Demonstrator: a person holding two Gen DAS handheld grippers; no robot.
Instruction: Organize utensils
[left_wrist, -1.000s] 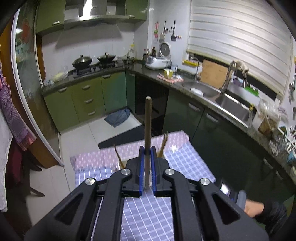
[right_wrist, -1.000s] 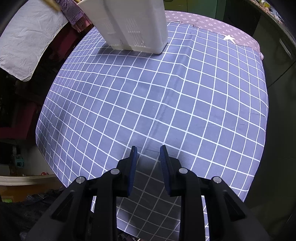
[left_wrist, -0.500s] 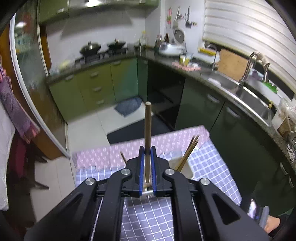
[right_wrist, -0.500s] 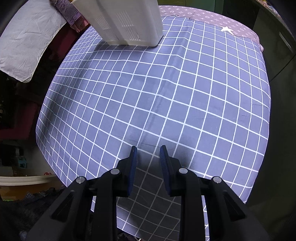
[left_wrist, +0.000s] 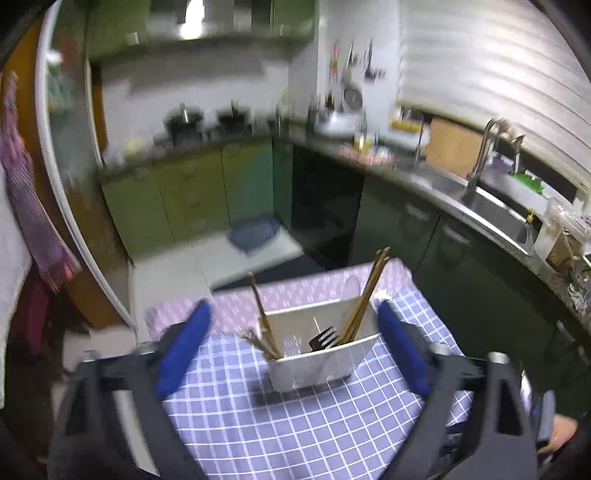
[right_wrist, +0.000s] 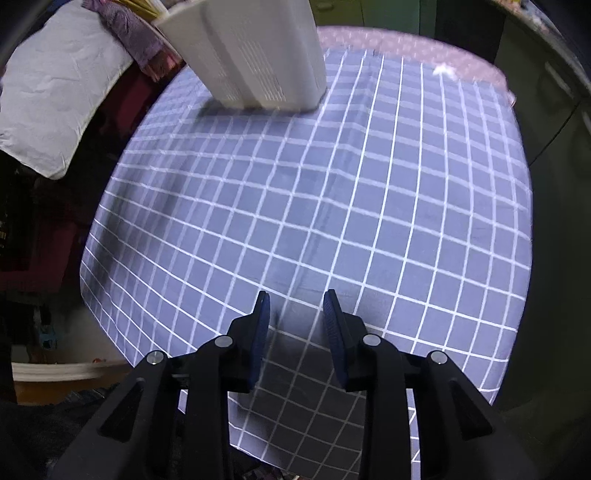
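We see the left hand-held gripper (left_wrist: 291, 347) spread wide and empty, framing the white plastic slotted utensil caddy (left_wrist: 317, 354) on the blue-and-white checked tablecloth of the table (left_wrist: 295, 424). Wooden chopsticks (left_wrist: 364, 295) lean in its right side, a wooden-handled utensil (left_wrist: 260, 310) tilts at its left, a black fork-like head (left_wrist: 325, 338) lies inside. Risk: the caddy looks light, so a blue finger (left_wrist: 402, 347) clipping it or a leaning stick could tip it. The right hand-held gripper (right_wrist: 295, 325) hangs slightly parted and empty over bare cloth, well apart from the caddy. Pink patterned cloth (left_wrist: 303, 288) lies beyond; nothing else is close by.
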